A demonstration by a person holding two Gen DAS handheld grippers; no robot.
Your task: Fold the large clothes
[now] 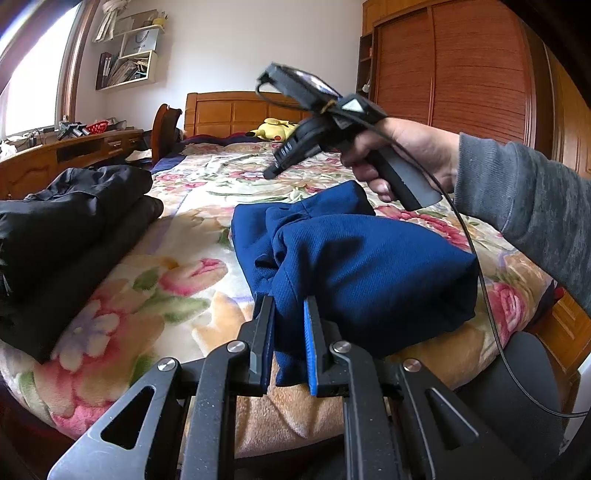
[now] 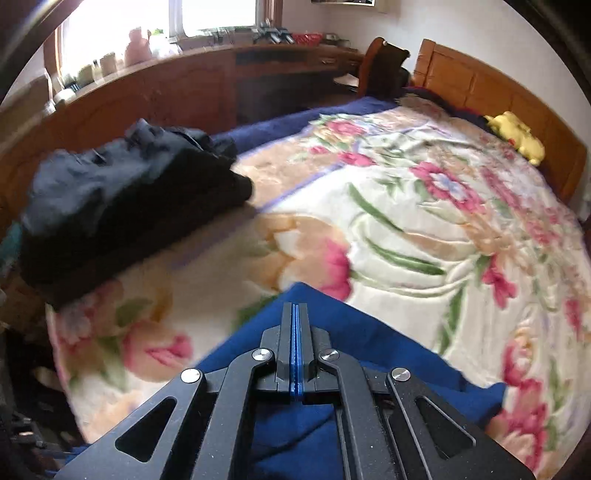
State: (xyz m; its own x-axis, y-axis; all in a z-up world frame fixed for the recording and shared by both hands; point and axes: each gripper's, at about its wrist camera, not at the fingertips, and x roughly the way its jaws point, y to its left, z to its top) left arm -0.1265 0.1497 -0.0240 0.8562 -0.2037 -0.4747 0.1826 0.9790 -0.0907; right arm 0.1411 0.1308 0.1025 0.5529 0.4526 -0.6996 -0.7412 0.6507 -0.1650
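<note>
- The blue garment (image 1: 354, 266) lies folded into a thick bundle on the floral blanket (image 1: 155, 295), near the bed's near edge; its long axis runs from the left gripper away toward the headboard (image 1: 236, 110), with a bunched, creased end at the near side.
- The left gripper (image 1: 290, 332) is clamped on that near bunched edge, blue cloth pinched between its blue-lined pads.
- The right gripper (image 2: 294, 332) has its fingers pressed flat together with nothing between them; it hangs above the garment's far part, apart from the cloth.
- A pile of black clothes (image 1: 70, 229) sits to the left of the bundle on the same blanket, well apart from it.
- A yellow plush toy (image 1: 275, 129) rests by the headboard.
- Only the left wrist view shows the person's hand (image 1: 399, 155) and grey sleeve (image 1: 524, 206) holding the right gripper, plus the wardrobe (image 1: 454, 62) and wall shelves (image 1: 129, 55).
- Only the right wrist view shows the long wooden desk (image 2: 177, 85) under the window (image 2: 214, 14) and the blanket's wide open stretch beyond the garment.
</note>
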